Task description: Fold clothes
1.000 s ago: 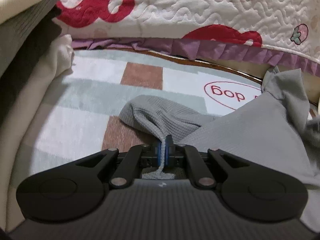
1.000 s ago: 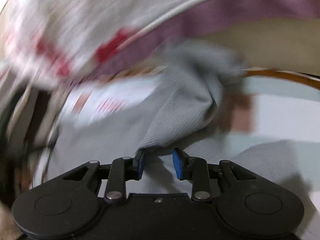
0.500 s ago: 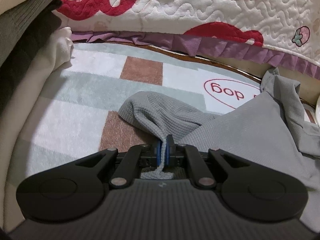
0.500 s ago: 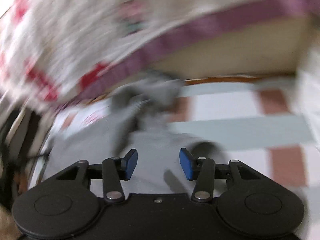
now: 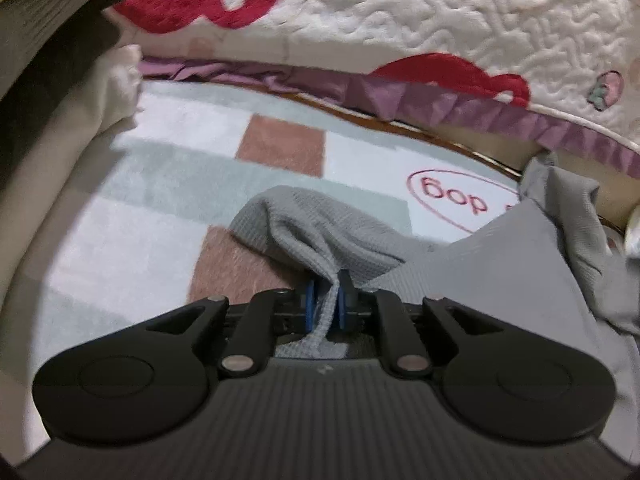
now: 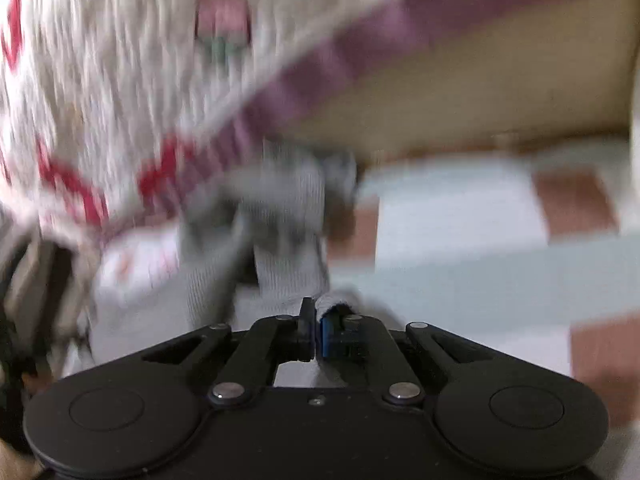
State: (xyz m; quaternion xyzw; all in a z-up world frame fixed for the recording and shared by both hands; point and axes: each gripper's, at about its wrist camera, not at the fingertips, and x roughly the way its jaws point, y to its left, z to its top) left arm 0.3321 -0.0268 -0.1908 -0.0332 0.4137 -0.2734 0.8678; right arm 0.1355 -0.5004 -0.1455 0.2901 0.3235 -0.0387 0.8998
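Observation:
A grey knit garment (image 5: 500, 264) lies spread on a checked rug (image 5: 160, 184). My left gripper (image 5: 325, 300) is shut on a bunched edge of it, and a rounded fold of the cloth bulges just ahead of the blue pads. In the blurred right wrist view the same grey garment (image 6: 280, 232) rises ahead in a crumpled heap. There my right gripper (image 6: 316, 322) is shut on a small fold of its edge, and the cloth shows above the pads.
A white quilt with red shapes (image 5: 400, 20) and a purple frill (image 5: 440, 104) hangs along the far side over a wooden edge. Cream and dark folded cloth (image 5: 48, 92) is piled at the left. The rug carries a red oval with lettering (image 5: 460, 196).
My right gripper was open and swinging a second ago; it has now closed on an edge of the grey garment. The left gripper has kept its hold and barely moved.

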